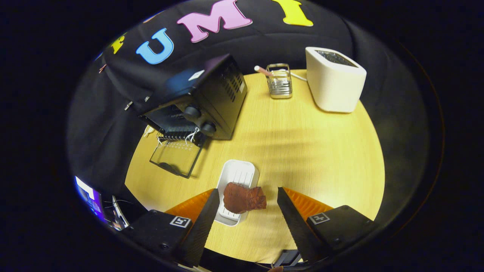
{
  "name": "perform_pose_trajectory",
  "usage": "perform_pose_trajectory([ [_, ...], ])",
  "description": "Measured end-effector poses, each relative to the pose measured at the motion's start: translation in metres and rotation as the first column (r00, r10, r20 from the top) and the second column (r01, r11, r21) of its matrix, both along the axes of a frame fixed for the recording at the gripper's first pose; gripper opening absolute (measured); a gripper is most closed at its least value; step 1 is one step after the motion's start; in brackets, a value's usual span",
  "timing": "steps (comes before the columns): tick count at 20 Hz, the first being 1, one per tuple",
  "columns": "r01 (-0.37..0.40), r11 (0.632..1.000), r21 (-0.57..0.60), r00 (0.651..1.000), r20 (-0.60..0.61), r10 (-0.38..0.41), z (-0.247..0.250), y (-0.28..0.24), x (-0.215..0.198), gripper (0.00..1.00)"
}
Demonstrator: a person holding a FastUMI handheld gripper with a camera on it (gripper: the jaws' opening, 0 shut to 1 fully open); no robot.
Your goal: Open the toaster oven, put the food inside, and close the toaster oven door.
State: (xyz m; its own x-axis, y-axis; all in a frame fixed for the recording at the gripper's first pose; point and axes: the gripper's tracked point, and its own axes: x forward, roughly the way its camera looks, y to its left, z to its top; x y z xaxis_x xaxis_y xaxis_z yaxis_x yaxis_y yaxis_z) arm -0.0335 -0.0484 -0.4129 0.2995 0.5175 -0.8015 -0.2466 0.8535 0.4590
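Gripper [247, 204] open, 2 ribbed black fingers [206, 215] flanking but not touching lumpy reddish-brown food [244, 199] lying half off a slotted white tray [237, 176] on pale woodgrain counter [302, 151], beyond them boxy black toaster oven [196, 102], glass door [176, 158] dropped open, interior too dark to make out.

The one camera rides on the tool [247, 202] and looks forward and steeply down along its two spread fingers onto the table [302, 151] from above. The food [244, 198] lies nearest, between the fingertips; the oven [196, 102] stands farther off. Fisheye bending makes true height hard to judge.
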Motion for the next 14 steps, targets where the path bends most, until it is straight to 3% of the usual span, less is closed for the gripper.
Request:
perform_pose_trajectory([
  [4,-0.055,0.998,0.018,0.995,-0.086,0.057,-0.030,0.009,-0.005,0.73],
  [5,-0.065,0.998,0.024,0.991,-0.114,0.067,-0.033,0.008,-0.006,0.57],
  [8,-0.014,0.985,0.171,0.986,-0.162,0.042,-0.019,0.024,-0.003,0.32],
  [9,0.013,0.987,0.157,0.987,-0.162,0.012,-0.021,0.019,0.001,0.19],
  [14,0.048,0.995,0.086,0.997,-0.063,-0.043,-0.003,0.008,0.001,0.15],
])
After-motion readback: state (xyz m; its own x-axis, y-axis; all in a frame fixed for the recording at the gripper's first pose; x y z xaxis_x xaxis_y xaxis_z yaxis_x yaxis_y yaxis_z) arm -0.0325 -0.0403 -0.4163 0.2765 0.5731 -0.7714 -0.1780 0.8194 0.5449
